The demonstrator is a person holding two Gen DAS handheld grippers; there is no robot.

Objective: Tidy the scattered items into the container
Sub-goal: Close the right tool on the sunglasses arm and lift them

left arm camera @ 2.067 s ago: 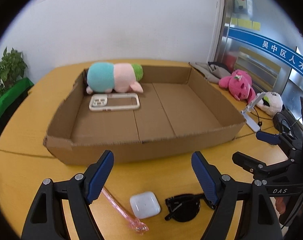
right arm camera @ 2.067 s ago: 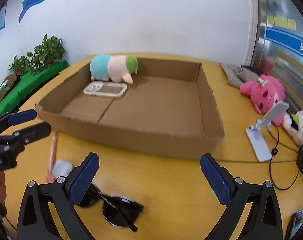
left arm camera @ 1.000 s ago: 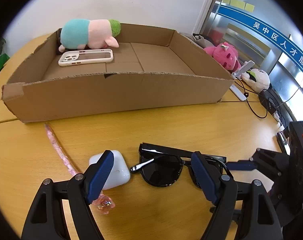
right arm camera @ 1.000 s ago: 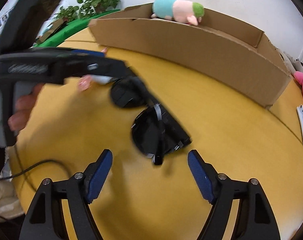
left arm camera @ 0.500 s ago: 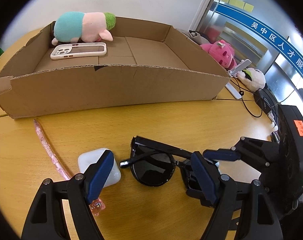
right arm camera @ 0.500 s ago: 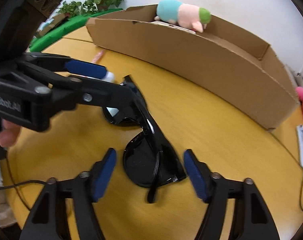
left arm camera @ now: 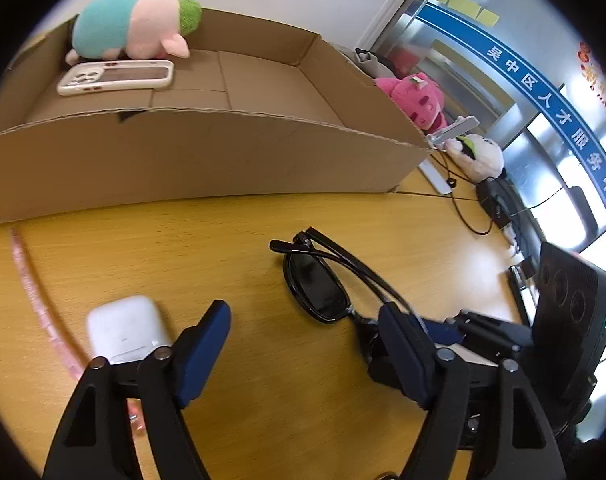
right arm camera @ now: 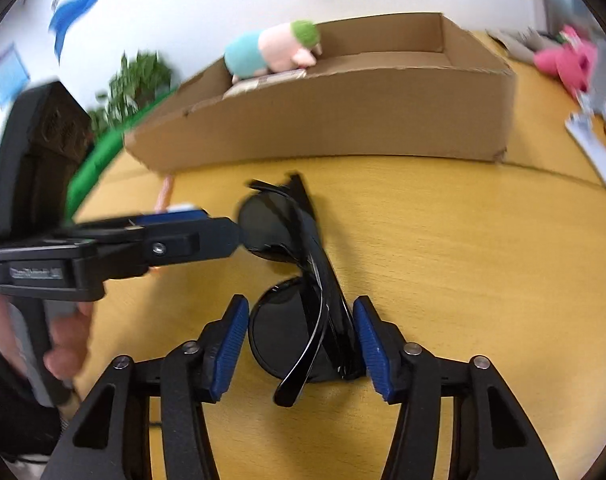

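Note:
Black folded sunglasses (right arm camera: 303,320) lie on the yellow table in front of the cardboard box (left arm camera: 207,156). My right gripper (right arm camera: 301,344) is closing, and both blue pads (right arm camera: 231,340) press on the near lens and frame. In the left wrist view, the far lens (left arm camera: 317,288) sticks out beyond my left gripper (left arm camera: 303,354). That gripper is also closing, over bare table with nothing between its fingers. A white earbud case (left arm camera: 123,330) sits just left of its left finger. A pink pen (left arm camera: 31,288) lies further left. The box holds a plush toy (left arm camera: 131,26) and a phone case (left arm camera: 115,76).
A pink plush (left arm camera: 415,96), a white plush (left arm camera: 479,156), a phone stand (left arm camera: 455,130) and cables (left arm camera: 463,208) crowd the table right of the box. A potted plant (right arm camera: 135,84) stands beyond the table's left edge. A hand (right arm camera: 67,340) holds the left gripper.
My right gripper's fingers have narrowed from wide apart onto the sunglasses, which have turned end-on to it. The left gripper's fingers have drawn a little closer together.

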